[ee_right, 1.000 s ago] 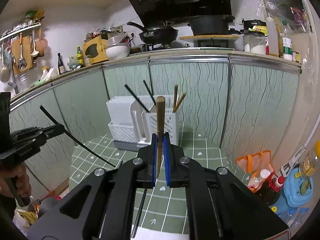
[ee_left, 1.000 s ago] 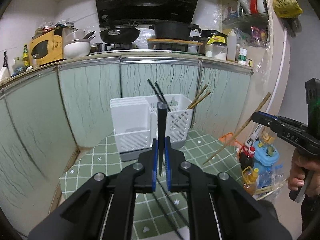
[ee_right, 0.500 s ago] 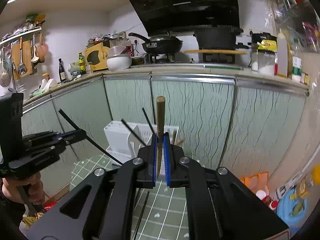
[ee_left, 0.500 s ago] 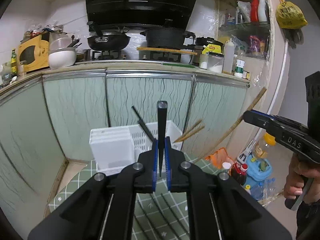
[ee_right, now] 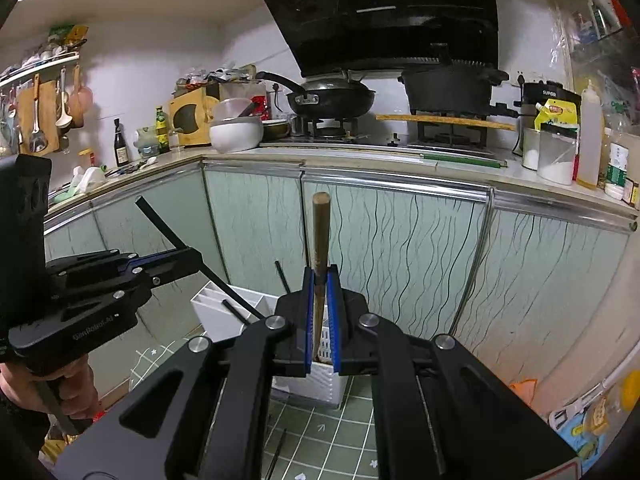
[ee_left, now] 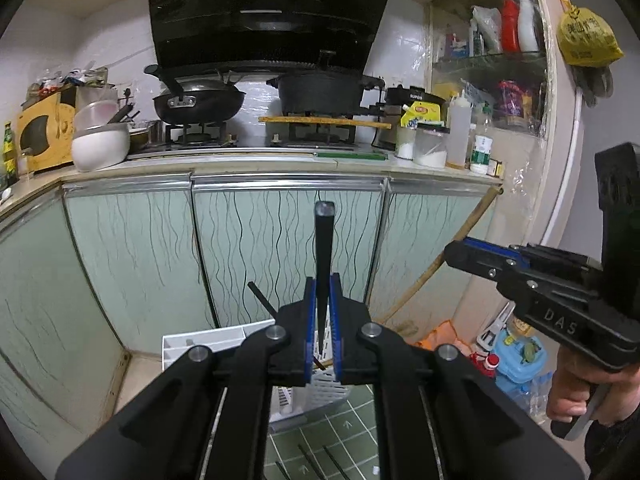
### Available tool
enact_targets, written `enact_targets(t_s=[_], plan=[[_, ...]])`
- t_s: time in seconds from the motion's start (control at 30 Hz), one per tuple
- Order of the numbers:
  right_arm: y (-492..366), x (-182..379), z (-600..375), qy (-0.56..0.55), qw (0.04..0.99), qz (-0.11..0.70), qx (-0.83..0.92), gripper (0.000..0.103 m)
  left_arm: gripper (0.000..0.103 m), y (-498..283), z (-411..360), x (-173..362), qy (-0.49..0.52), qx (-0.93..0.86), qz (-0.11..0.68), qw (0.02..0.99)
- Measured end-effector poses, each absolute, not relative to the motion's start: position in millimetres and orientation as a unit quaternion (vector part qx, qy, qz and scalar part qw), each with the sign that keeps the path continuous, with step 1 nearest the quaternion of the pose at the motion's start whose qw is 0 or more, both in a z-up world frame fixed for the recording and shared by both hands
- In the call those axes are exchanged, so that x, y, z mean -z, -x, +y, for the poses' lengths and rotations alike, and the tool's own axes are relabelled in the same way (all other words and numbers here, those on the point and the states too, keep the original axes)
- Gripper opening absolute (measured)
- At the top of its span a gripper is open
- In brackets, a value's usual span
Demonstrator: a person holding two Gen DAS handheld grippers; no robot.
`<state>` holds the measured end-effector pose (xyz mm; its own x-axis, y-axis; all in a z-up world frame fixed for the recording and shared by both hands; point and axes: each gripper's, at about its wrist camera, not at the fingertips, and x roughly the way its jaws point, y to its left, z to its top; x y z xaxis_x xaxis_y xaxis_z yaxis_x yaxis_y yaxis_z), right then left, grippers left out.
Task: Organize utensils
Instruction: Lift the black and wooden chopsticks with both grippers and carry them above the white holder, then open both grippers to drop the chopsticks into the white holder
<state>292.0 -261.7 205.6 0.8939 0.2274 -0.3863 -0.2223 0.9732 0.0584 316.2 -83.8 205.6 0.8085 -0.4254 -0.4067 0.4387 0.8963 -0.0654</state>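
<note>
Black chopstick (ee_left: 323, 264) in left claw (ee_left: 322, 334)

L gripper (ee_left: 322, 332) raised, jaws pinched tight on black chopstick (ee_left: 323, 248) standing upright betw pads. R gripper (ee_right: 321, 320) level beside it, jaws clamped on wooden chopstick (ee_right: 319, 248), also upright. R hand (ee_left: 576, 384) wraps its trigger grip

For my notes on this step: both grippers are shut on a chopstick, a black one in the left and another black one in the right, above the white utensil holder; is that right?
Not quite. The left gripper is shut on a black chopstick, but the right wrist view shows the right gripper shut on a brown wooden chopstick, not a black one. Both are held above the white utensil holder.
</note>
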Motion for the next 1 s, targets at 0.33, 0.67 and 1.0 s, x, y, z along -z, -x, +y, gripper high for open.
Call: enact_targets(t_s=[0.33,0.67,1.0], plan=[[-331.0,-175.9,-265.2,-0.012,0.968,0.222,-0.115,0.006,0.006,-352.6,-84.9,-172.0,-0.023,0.222,0.243,0.944],[-325.9,-152.3,-278.0,-0.014,0.969,0.232,-0.078,0.085,0.092,-344.0,-67.4,-159.1,-0.038,0.177,0.219,0.959],[-267.9,-155.2,-285.5,-0.018,0.973,0.217,-0.077,0.095,0.098,-304.9,-40.3,-159.8,-0.036,0.149,0.219,0.964]])
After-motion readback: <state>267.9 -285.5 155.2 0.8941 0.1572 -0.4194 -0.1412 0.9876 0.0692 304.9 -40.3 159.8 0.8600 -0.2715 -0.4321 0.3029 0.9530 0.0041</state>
